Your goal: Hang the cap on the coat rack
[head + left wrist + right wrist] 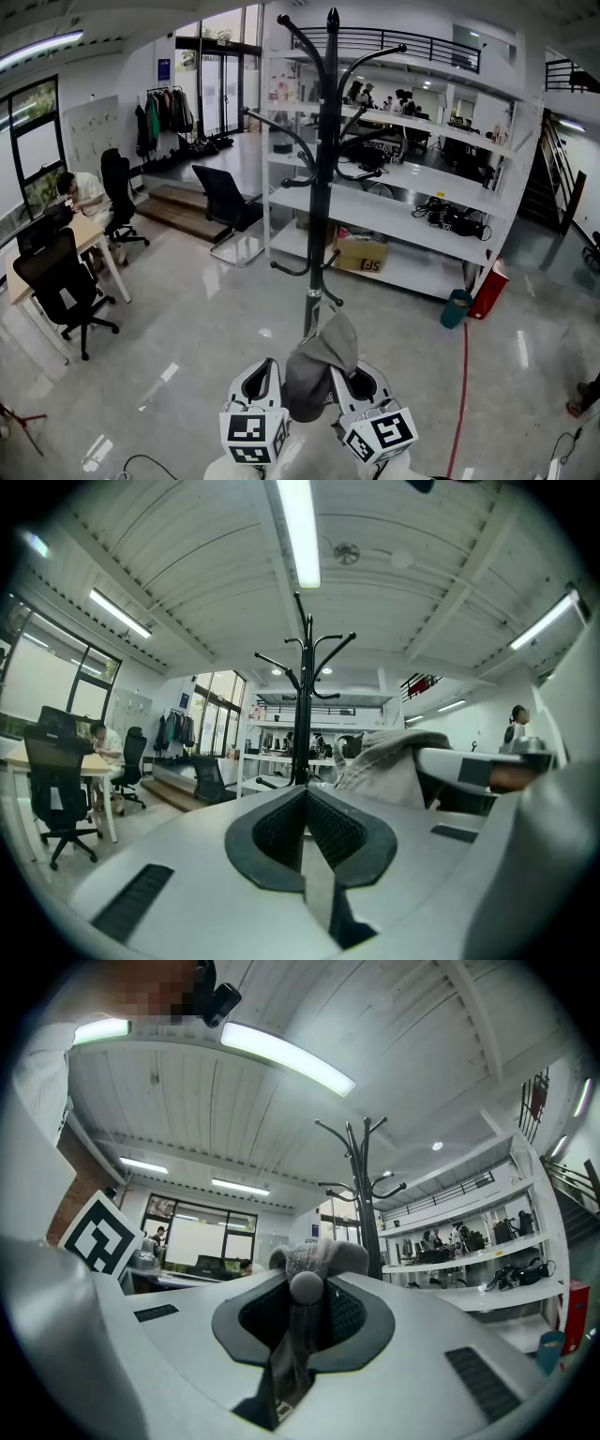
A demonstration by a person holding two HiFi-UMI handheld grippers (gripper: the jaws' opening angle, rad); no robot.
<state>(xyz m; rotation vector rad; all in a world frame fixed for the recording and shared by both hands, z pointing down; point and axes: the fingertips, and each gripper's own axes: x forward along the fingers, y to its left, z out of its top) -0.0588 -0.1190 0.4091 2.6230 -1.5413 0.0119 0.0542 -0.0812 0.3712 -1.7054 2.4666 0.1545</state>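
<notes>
Because cap (319, 367) looks soft, light: pinch crown fabric, leave opening free for coat rack (322, 187) hook. Right tool (305, 1307) clenched on cap, lower centre; left tool (307, 803) closed, empty.

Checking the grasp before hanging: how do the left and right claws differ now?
The right claw is shut on the grey cap; the left claw is shut on nothing. The cap's button sits at the right claw's tips, but the cap lies off to the left claw's side. Both face the coat rack.
</notes>
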